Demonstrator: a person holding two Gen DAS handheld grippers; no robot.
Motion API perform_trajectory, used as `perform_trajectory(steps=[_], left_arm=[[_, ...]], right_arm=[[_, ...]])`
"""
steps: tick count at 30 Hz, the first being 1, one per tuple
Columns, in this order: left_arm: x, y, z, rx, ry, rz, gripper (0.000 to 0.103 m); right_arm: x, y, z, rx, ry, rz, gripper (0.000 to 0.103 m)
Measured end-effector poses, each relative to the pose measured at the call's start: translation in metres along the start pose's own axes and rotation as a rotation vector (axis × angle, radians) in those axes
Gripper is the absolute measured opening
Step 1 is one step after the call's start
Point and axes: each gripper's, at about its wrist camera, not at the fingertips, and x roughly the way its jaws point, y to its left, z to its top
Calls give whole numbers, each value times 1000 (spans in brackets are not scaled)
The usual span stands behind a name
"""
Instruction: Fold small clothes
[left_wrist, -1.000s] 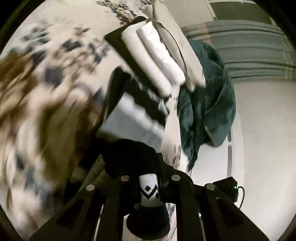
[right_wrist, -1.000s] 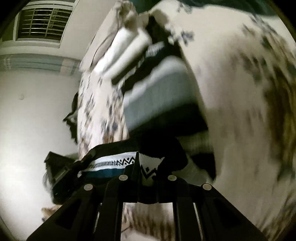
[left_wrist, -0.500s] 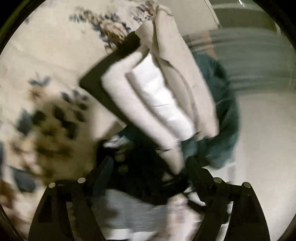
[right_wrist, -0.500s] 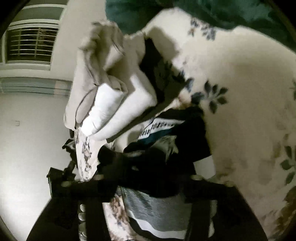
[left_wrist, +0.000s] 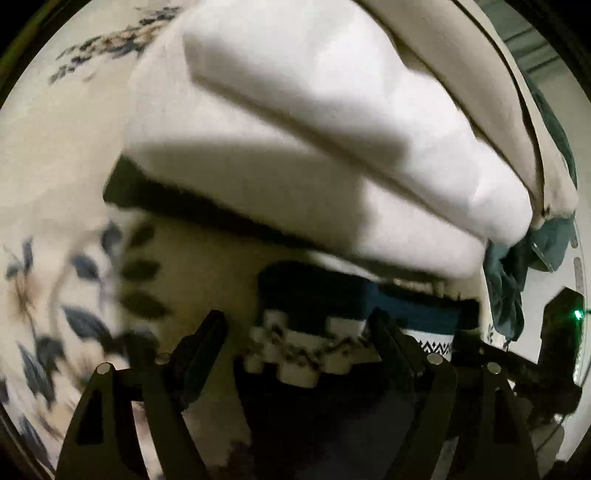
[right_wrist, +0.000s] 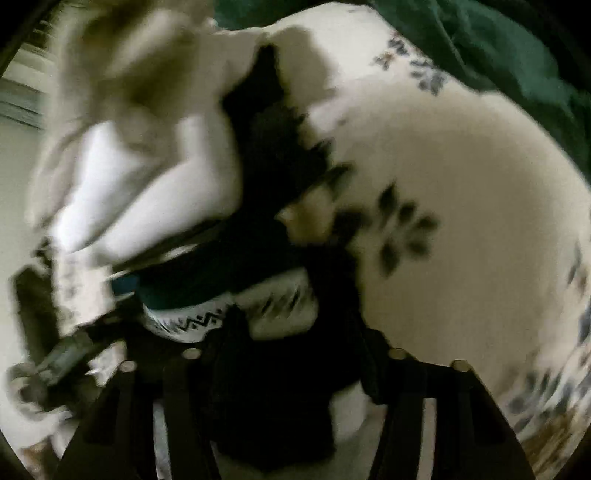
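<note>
A bed covered in a cream floral sheet (left_wrist: 55, 177) filled both views, with a dark green blanket (right_wrist: 498, 48) bunched at its far edge and a stack of folded white clothes (left_wrist: 314, 140) lying on a black garment. The left tool (left_wrist: 295, 339) and the right tool (right_wrist: 291, 332) both pointed low toward that stack. Each had its fingers spread apart around a dark sock with a white zigzag band (left_wrist: 295, 354), which lay on the sheet just before the stack and between the fingers.
</note>
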Motion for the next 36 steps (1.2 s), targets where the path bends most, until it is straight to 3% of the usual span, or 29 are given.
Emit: perform_trajectory(steps=[4, 7, 9, 11, 13, 14, 16, 17, 18, 19, 21, 24, 27, 30, 32, 33, 34, 35, 36], left_arm=[[-40, 10, -26, -22, -1, -132, 79], [-74, 35, -86, -101, 17, -252, 80], [-81, 50, -124, -166, 42, -295, 81], [-68, 66, -163, -263, 99, -360, 81], [-49, 76, -183, -332, 138, -398, 81], [-38, 75, -189, -337, 140, -430, 81], [-31, 69, -191, -325, 105, -435, 80], [-32, 66, -190, -319, 70, -457, 71], [-32, 61, -187, -305, 49, -494, 32], [-34, 57, -180, -282, 59, -487, 29], [-42, 50, -163, -223, 69, -477, 27], [-52, 52, -138, -177, 116, -480, 23], [-55, 30, -102, -67, 155, -466, 20], [-50, 9, -65, 8, 202, -445, 26], [-59, -2, -48, 36, 168, -449, 41], [-68, -7, -43, 38, 131, -455, 66], [-73, -10, -49, 39, 108, -466, 77], [-80, -10, -47, 32, 82, -480, 77], [-92, -8, -54, 9, 53, -482, 77]], right_arm=[[-13, -15, 2, 46, 38, 139, 51], [-19, -30, -12, 28, 112, 268, 73], [-15, -41, -25, -8, 176, 304, 78], [1, -48, -37, -52, 264, 330, 78], [22, -52, -41, -44, 335, 391, 85], [36, -54, -42, -26, 364, 424, 91], [55, -55, -41, 4, 388, 457, 91], [64, -57, -41, 31, 385, 480, 93], [67, -59, -41, 55, 367, 495, 92], [68, -60, -43, 69, 346, 502, 90], [62, -62, -52, 81, 314, 492, 49], [43, -78, -72, 196, 258, 503, 39], [7, -95, -111, 321, 190, 484, 37], [-30, -116, -173, 439, 113, 437, 37], [-36, -131, -211, 533, 140, 414, 41], [-35, -135, -221, 544, 160, 399, 48], [-35, -140, -227, 540, 178, 376, 53], [-37, -144, -229, 524, 193, 332, 65], [-42, -148, -225, 489, 193, 280, 71]])
